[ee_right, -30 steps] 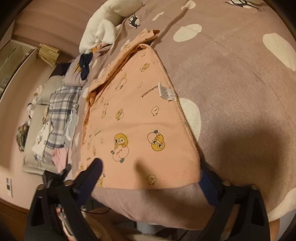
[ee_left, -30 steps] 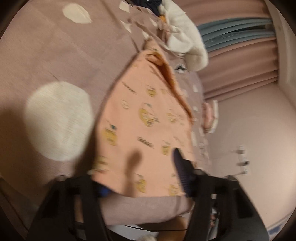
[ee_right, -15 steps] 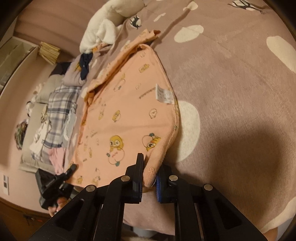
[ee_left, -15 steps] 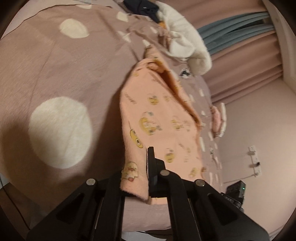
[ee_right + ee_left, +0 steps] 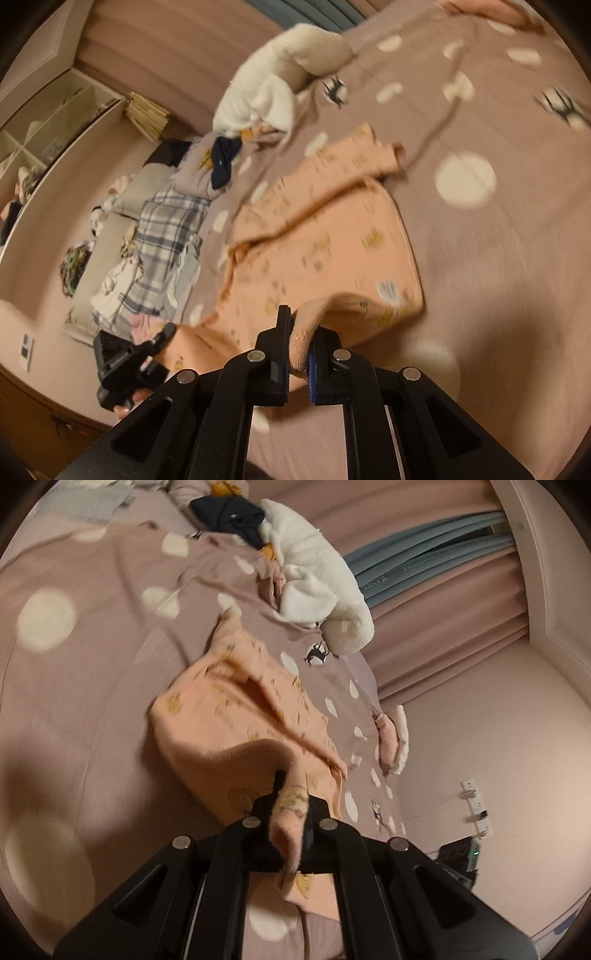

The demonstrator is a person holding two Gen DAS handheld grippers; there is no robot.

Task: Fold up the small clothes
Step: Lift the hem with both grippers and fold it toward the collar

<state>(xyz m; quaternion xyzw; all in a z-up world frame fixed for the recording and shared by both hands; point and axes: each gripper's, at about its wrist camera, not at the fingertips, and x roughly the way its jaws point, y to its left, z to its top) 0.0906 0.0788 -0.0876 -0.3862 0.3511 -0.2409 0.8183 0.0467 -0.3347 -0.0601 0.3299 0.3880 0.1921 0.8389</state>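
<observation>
A peach child's garment (image 5: 229,716) with small yellow cartoon prints lies on a mauve bedspread (image 5: 92,664) dotted with cream spots. My left gripper (image 5: 290,797) is shut on its near left hem corner and holds that corner raised, the cloth curling up off the bed. In the right wrist view the same garment (image 5: 325,251) shows its white label, and my right gripper (image 5: 299,332) is closing tight on the near right hem corner, which is pinched between its pads and lifted. The left gripper (image 5: 125,358) also appears at lower left there.
A white fluffy garment (image 5: 317,579) and a navy garment (image 5: 229,513) are heaped at the far end of the bed. A plaid cloth (image 5: 162,240) lies along the bed's left side. Folded pink clothes (image 5: 391,738) sit by the wall, with curtains (image 5: 424,590) behind.
Both grippers went from open astride the hem to shut on its two near corners. They have since risen, lifting the hem off the bedspread.
</observation>
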